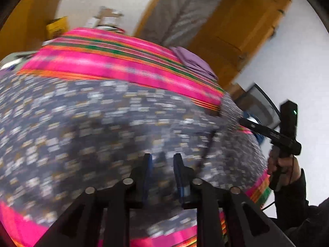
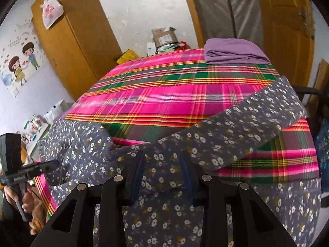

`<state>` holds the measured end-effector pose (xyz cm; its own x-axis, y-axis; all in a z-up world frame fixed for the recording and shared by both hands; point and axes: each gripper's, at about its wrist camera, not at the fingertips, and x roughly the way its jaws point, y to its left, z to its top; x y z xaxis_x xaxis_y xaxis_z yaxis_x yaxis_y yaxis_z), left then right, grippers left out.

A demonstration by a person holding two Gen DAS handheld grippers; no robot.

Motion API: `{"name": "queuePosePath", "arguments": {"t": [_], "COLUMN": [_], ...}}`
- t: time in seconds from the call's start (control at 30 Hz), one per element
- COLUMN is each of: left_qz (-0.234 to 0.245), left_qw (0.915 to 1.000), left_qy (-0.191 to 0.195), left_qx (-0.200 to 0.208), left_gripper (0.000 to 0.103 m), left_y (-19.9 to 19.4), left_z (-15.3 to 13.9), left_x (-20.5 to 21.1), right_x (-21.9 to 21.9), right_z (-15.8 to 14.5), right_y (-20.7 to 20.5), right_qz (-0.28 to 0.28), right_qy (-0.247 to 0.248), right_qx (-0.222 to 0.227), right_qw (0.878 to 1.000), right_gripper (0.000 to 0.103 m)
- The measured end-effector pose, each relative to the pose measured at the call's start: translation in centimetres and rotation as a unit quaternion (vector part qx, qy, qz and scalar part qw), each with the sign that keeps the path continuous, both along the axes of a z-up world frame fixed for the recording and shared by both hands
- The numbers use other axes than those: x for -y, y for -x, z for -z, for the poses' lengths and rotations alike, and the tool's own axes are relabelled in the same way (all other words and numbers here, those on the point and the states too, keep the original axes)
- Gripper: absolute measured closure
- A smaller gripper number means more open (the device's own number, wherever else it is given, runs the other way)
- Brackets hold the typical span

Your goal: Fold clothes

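A grey-blue garment with small white flowers (image 2: 226, 135) lies spread on a table covered with a pink, green and orange plaid cloth (image 2: 164, 94). One long part of it runs up to the right. My right gripper (image 2: 162, 162) hovers over the garment's middle, jaws apart, with the fabric lying flat below them. The left wrist view is blurred. There my left gripper (image 1: 162, 162) stands open above the same floral garment (image 1: 82, 113), nothing pinched. The left gripper (image 2: 52, 163) shows at the garment's left edge, and the right gripper (image 1: 244, 122) at its right edge.
A folded purple cloth (image 2: 232, 50) rests at the table's far right corner. Behind the table stand a cardboard box (image 2: 164, 37), a yellow box (image 2: 127, 56), a wooden wardrobe (image 2: 78, 41) and a wooden door (image 2: 287, 30). A dark chair (image 2: 308, 91) stands at the right.
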<state>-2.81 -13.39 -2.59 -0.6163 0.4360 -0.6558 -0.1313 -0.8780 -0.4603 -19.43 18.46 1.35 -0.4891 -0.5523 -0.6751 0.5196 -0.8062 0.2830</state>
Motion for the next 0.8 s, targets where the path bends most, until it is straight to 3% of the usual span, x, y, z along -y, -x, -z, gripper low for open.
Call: {"name": "queuePosePath", "arguments": {"t": [0.2,0.6,0.7,0.8], "left_qz": [0.069,0.112,0.116,0.127], "left_qw": [0.9974,0.9929,0.9927,0.9915], "left_qy": [0.009,0.016,0.020,0.026], "left_qx": [0.019,0.038,0.028,0.006], "left_gripper": [0.073,0.073,0.099,0.100], "left_y": [2.9,5.9,5.6,4.7], "left_z": [0.7,1.6,1.1,0.3], "left_x": [-5.3,-9.5,-10.0,-10.8], "right_x": [-1.0,-3.4,-4.1,-4.9], "right_z": [-0.2,0.1,0.0,-0.2], "right_y": [-0.7,-1.9,-2.2,-2.4], "right_qz": [-0.001,0.012,0.017,0.024], "right_qy": [0.009,0.021,0.026,0.031], "right_qx": [-0.003,0.003,0.000,-0.004], "right_qw": [1.000,1.000,1.000,0.999], "right_gripper": [0.067,0.066,0.066,0.066]}}
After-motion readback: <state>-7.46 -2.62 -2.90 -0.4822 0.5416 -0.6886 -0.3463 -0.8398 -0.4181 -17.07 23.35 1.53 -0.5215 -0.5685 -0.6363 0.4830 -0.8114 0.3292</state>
